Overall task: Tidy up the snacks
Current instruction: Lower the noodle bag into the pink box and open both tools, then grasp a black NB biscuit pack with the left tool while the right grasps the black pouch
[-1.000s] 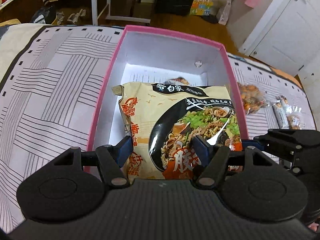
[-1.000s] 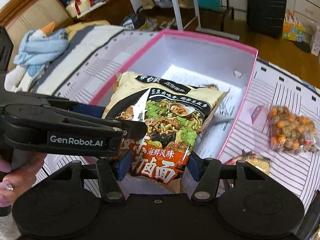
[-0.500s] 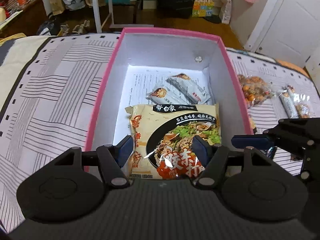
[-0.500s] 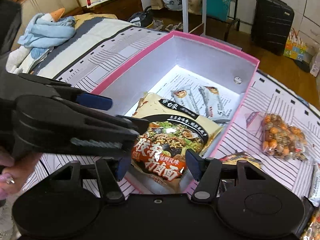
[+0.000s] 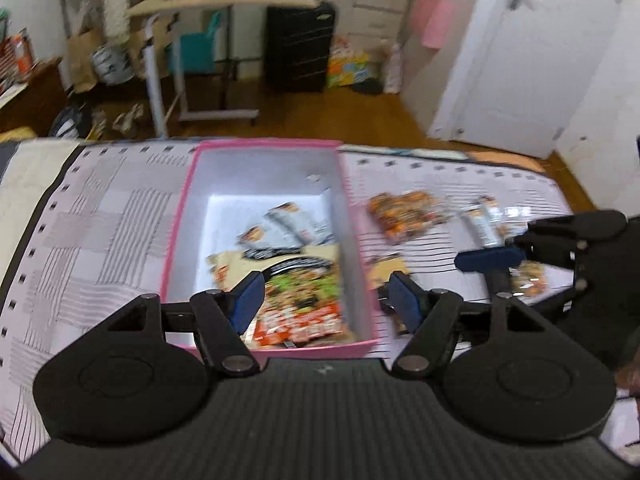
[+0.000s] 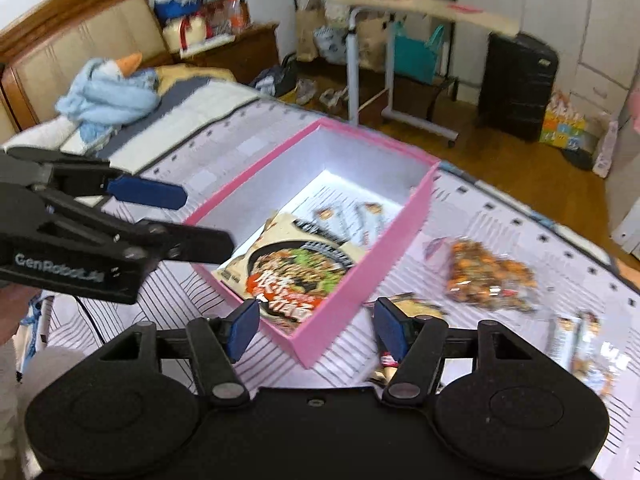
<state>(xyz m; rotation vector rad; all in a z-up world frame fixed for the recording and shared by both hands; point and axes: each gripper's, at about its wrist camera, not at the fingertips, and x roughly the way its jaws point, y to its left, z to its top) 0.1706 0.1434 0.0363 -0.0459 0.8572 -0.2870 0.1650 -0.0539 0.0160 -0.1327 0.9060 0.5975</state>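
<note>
Right wrist: one noodle packet (image 6: 294,276), boxed.

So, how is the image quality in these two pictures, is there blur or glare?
Left wrist view: motion blur smears the noodle pack and loose snacks, while the left gripper stays sharp. Right wrist view: milder blur, and the box floor is blown out white at its far end; fisheye bending curves the bed edge.

1. The pink-rimmed cardboard box (image 6: 360,276) is open-topped; its far half is bare, near half filled by the beige noodle packet (image 6: 292,276).
2. Right of it, the clear bag of orange nuts (image 6: 490,276) and 2 snack bars (image 6: 576,344) clutter the striped bedspread (image 5: 100,232).
</note>
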